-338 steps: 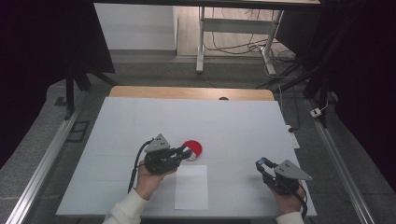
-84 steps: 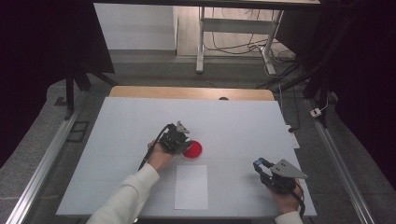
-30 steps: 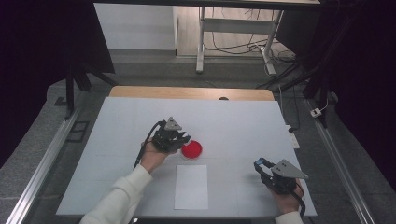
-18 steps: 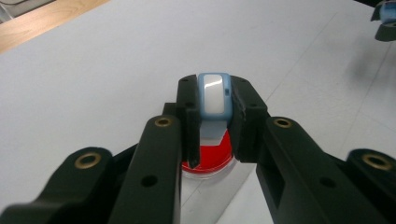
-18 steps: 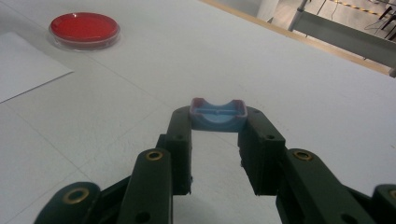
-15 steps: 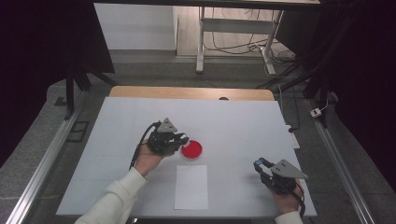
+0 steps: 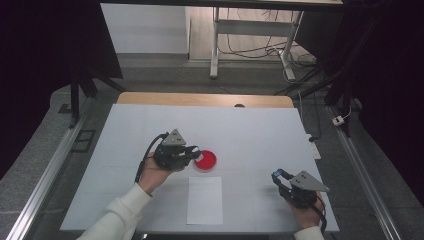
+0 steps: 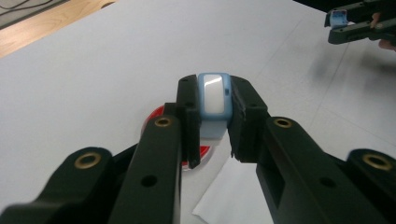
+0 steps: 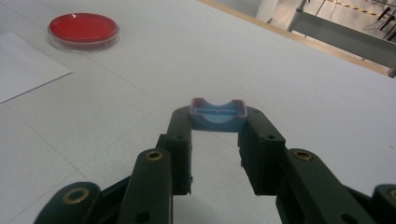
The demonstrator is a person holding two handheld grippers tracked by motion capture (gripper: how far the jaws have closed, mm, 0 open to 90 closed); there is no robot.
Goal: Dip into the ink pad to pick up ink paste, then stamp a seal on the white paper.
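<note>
My left gripper (image 7: 192, 152) has drawn back from the red dish (image 7: 205, 160), clamped on its blue block (image 8: 214, 93); right gripper (image 9: 217, 122) grips a blue piece (image 9: 217, 115). Next: join them.

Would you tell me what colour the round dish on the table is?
Red, with a clear rim; the dish shows best in the right gripper view.

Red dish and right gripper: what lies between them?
Bare table, apart from the paper sheet's corner, between red dish and right gripper; high view.
</note>
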